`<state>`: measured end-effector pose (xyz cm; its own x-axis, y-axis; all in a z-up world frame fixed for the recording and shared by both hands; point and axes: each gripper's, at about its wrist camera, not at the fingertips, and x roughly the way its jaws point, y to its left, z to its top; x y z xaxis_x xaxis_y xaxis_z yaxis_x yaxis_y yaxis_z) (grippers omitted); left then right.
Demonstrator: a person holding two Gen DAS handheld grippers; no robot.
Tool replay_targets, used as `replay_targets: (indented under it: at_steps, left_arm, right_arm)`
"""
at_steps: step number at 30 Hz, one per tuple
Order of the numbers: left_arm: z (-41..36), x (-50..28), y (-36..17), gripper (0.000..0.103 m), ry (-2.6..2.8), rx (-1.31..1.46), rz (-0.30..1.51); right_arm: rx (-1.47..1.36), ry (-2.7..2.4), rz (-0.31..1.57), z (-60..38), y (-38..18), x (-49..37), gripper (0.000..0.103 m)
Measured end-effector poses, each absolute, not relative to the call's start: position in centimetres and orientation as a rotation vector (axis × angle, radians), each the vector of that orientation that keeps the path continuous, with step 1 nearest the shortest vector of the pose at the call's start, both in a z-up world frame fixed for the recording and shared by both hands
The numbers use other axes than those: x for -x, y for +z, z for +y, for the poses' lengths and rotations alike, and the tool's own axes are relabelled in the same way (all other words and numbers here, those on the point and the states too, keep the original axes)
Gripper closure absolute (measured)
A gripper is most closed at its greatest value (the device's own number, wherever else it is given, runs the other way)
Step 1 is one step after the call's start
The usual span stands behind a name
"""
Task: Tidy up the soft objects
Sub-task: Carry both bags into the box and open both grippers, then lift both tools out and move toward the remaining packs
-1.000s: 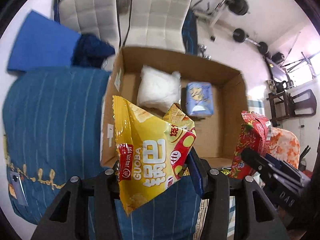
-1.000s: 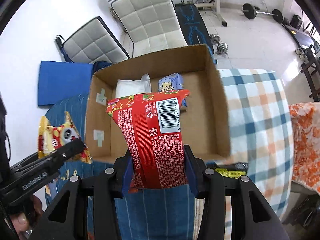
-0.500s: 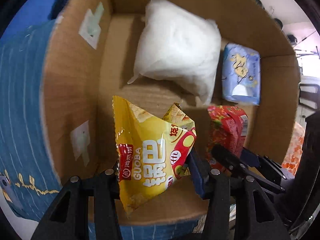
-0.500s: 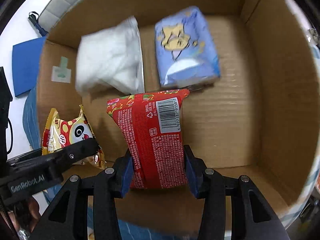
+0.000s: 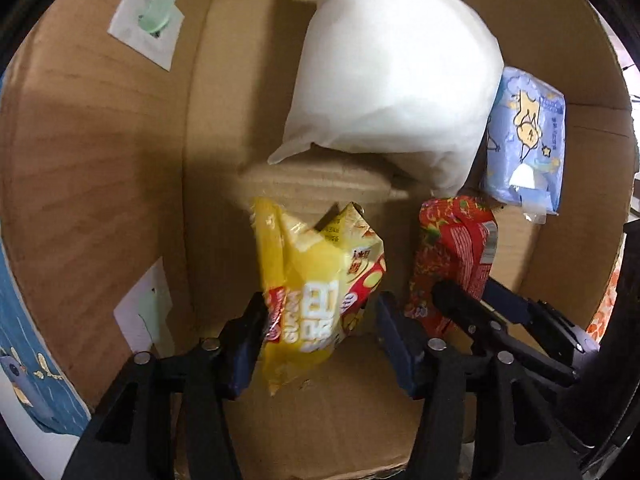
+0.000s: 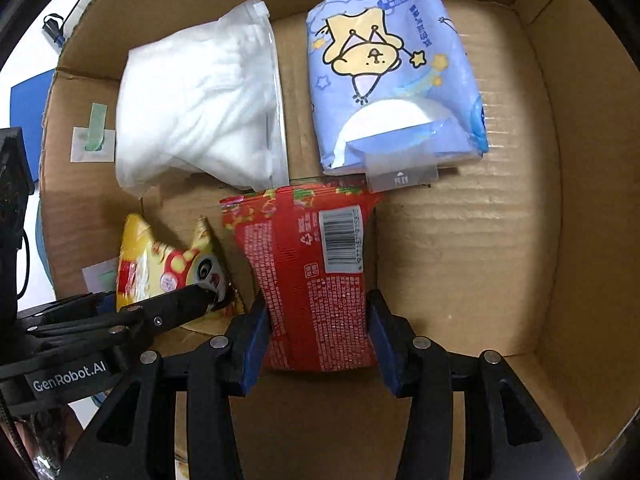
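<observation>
Both grippers have come down into the cardboard box [image 6: 560, 208]. The left gripper [image 5: 320, 320] has just loosened around the yellow snack bag [image 5: 316, 292], with a gap at its right pad; the right gripper [image 6: 318, 328] clamps the red snack bag [image 6: 316, 280].

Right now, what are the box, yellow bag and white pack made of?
Box: corrugated cardboard, matte brown, ribbed floor. Yellow bag: glossy printed film, probably plastic, creased with glare. White pack: clear zip bag, likely plastic, over soft white filling; which filling is unclear.

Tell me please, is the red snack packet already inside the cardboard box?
Inside: the red snack packet sits between the box's brown cardboard walls, beside the white plastic pouch.
</observation>
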<state>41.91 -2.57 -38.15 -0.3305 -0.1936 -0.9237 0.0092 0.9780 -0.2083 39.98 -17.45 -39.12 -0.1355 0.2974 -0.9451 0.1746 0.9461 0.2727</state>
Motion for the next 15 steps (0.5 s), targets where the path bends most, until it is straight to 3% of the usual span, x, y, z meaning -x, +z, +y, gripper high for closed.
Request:
replay_targets:
  at_steps: [7, 15]
  left_arm:
    - [-3.3, -41.0, -35.7, 0.033, -0.238, 0.158, 1.859]
    - [-4.5, -38.3, -30.6, 0.031, -0.236, 0.116, 1.733]
  right_arm:
    - [-0.328, 0.094, 1.704, -18.2, -38.0, -40.5, 0.048]
    - [-0.210, 0.075, 1.636, -17.8, -33.4, -38.9, 0.045]
